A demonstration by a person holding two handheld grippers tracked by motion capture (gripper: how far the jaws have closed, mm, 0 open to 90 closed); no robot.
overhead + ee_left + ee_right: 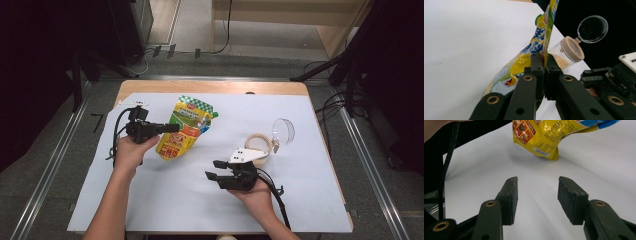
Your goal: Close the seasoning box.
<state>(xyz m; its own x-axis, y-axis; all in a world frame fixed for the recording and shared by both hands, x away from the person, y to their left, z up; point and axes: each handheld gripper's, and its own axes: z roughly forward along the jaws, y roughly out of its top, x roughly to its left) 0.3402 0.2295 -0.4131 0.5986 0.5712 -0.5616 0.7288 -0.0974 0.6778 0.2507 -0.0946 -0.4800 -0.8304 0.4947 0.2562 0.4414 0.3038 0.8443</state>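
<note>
The yellow snack pouch [183, 129] sits at the middle-left of the white-covered counter [165, 200], its bottom corner resting on the sheet while the left tongs [171, 128] are pressed together on a thin side edge of it. That film is slick and the hold is narrow, so the pouch could slide out or swing and spill if tipped. To the right lies a small jar [261, 144] on its side with its clear lid [284, 130] flipped back, which a swinging pouch might roll away, and the right tongs [214, 170] are spread and empty, too far to steady either.
</note>
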